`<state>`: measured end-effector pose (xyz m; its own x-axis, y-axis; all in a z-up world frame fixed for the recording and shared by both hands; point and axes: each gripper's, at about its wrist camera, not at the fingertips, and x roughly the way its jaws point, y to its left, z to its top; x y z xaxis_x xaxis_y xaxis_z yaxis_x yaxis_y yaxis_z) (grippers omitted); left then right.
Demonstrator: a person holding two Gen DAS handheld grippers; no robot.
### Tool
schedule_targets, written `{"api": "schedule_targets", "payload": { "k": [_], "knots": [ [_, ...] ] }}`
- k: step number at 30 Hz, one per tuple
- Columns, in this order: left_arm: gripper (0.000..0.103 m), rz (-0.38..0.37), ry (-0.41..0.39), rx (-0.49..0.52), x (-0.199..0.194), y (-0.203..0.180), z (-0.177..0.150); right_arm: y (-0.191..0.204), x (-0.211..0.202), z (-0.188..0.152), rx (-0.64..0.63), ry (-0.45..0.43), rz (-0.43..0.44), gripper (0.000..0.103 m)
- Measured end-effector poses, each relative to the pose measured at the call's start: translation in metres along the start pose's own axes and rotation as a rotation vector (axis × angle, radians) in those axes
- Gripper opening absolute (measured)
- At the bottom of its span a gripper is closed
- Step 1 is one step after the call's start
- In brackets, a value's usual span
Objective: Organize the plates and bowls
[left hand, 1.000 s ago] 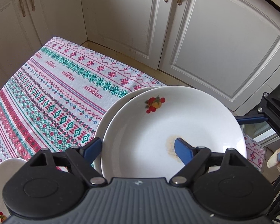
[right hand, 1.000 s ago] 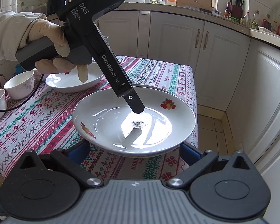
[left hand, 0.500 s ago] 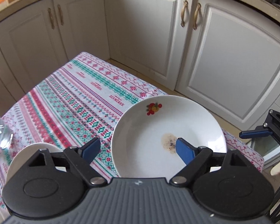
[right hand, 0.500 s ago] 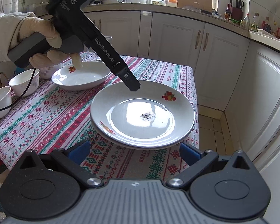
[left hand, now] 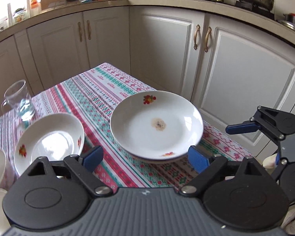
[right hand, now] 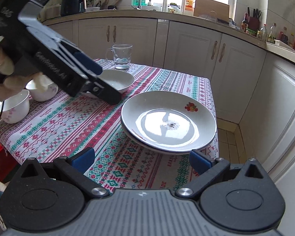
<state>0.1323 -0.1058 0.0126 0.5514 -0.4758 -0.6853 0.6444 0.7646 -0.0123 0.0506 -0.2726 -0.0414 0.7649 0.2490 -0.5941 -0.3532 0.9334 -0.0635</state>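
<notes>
Two white plates with fruit decals lie stacked (left hand: 156, 125) (right hand: 168, 121) at the table's corner; the top one has a brown stain in its middle. A third plate (left hand: 49, 139) (right hand: 116, 79) lies further left. My left gripper (left hand: 145, 158) (right hand: 108, 86) hovers above the cloth between the stack and the third plate. Its jaws are opening and hold nothing. My right gripper (right hand: 142, 159) stands open just short of the stack's near rim without touching it. My right gripper's blue finger (left hand: 241, 127) shows at the right of the left wrist view.
Two small flowered bowls (right hand: 12, 106) (right hand: 43, 90) stand at the table's left. A glass mug (left hand: 19, 102) (right hand: 122, 56) holding some water stands behind the third plate. White cabinets (left hand: 236, 72) close in beyond the patterned tablecloth (right hand: 64, 125). A gloved hand (right hand: 2, 64) holds the left gripper.
The top plate has come to rest squarely on the lower one. My left gripper has drawn back and up away from the stack, and its jaws have spread. The right gripper has backed off slightly.
</notes>
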Motion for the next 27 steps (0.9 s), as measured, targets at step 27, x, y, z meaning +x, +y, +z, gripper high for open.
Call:
{"api": "schedule_targets", "payload": {
  "k": [27],
  "knots": [
    [0.096,0.473,0.008,-0.356,0.037,0.052,-0.059,0.001,0.007,0.036,-0.134,0.068,0.024,0.103]
  ]
}}
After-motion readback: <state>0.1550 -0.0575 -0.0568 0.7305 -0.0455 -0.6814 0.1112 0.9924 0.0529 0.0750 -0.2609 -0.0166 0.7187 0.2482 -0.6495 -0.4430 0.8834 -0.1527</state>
